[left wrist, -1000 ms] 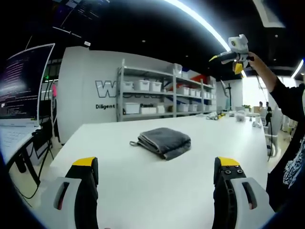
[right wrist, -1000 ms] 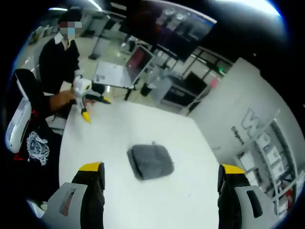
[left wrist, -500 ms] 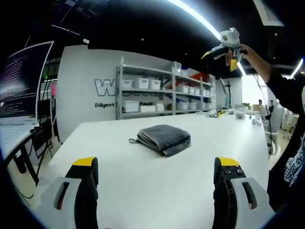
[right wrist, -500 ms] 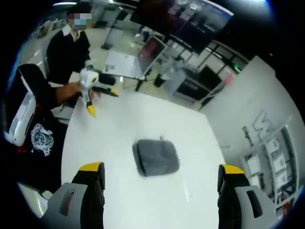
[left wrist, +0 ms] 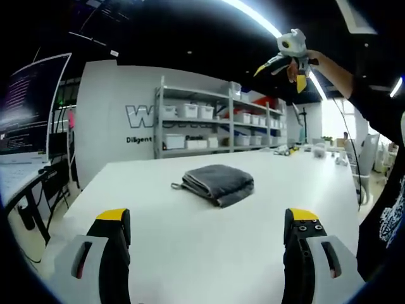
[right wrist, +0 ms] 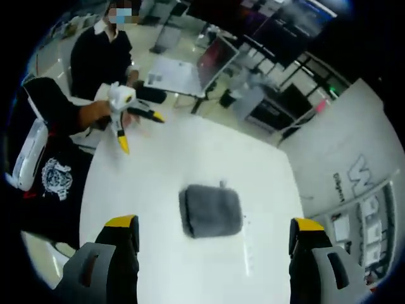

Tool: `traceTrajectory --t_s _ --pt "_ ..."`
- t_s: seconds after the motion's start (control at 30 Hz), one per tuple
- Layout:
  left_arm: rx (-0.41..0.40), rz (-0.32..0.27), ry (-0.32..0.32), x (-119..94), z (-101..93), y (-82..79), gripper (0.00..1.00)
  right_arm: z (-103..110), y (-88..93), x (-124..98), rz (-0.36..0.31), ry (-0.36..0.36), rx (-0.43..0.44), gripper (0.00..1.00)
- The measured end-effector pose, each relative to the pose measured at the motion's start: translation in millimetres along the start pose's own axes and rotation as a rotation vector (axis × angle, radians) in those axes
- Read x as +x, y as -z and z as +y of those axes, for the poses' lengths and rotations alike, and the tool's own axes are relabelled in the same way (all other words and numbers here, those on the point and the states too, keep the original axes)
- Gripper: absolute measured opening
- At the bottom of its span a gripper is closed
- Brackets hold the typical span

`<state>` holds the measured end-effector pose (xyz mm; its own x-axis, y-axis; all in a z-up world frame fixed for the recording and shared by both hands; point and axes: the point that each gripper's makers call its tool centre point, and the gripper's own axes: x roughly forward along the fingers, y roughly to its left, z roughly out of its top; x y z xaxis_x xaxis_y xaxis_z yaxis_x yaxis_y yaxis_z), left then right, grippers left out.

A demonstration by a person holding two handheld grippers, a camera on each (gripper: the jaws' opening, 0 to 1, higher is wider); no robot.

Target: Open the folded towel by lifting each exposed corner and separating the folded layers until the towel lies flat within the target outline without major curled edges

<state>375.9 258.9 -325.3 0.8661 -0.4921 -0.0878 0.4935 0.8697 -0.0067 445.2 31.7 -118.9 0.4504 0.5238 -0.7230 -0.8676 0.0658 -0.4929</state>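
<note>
Left gripper view: towel (left wrist: 216, 183), grey, folded, lies on the white table (left wrist: 190, 247) at 12 o'clock from the left gripper (left wrist: 207, 223), well apart. Its jaws stand wide, nothing between them. Right gripper (left wrist: 288, 60) held high at 1 o'clock, off the table, jaws spread.

Right gripper view: looking down, towel (right wrist: 211, 211) mid-table (right wrist: 266, 190), 12 o'clock of the right gripper (right wrist: 212, 228), jaws wide and empty. Left gripper (right wrist: 131, 125) at 10 o'clock, near the table edge. Shelves (left wrist: 209, 126) behind.
</note>
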Motion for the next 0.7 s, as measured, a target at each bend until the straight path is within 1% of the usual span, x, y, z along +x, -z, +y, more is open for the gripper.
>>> traceTrajectory --t_s 0.1,0.13,0.17,0.23,0.33,0.43,0.57,0.7 --pt "-0.003 0.005 0.007 2 -1.5 3.2 1.00 1 -4.2 7 0.013 -0.012 -0.025 0.99" --pt "-0.006 0.009 0.008 2 -1.7 5.1 1.00 2 -6.1 10 0.020 -0.030 -0.042 0.99" --pt "-0.008 0.011 0.010 3 -1.9 6.6 1.00 8 -10.1 12 0.013 -0.070 -0.068 0.99" --pt "-0.012 0.016 0.012 3 -2.0 8.9 1.00 9 -12.1 16 0.020 -0.087 -0.060 0.99" --pt "-0.018 0.018 0.017 4 -3.0 11.3 1.00 11 -11.3 25 0.054 -0.120 -0.056 0.99" --pt "-0.019 0.022 0.020 4 -3.6 13.4 1.00 10 -11.6 35 0.078 -0.129 -0.073 0.99" --pt "-0.020 0.022 0.021 4 -3.6 13.6 1.00 6 -13.6 47 0.098 -0.119 -0.099 0.99" --pt "-0.022 0.010 0.014 4 -1.3 11.5 1.00 5 -12.6 59 0.117 -0.117 -0.119 0.99"
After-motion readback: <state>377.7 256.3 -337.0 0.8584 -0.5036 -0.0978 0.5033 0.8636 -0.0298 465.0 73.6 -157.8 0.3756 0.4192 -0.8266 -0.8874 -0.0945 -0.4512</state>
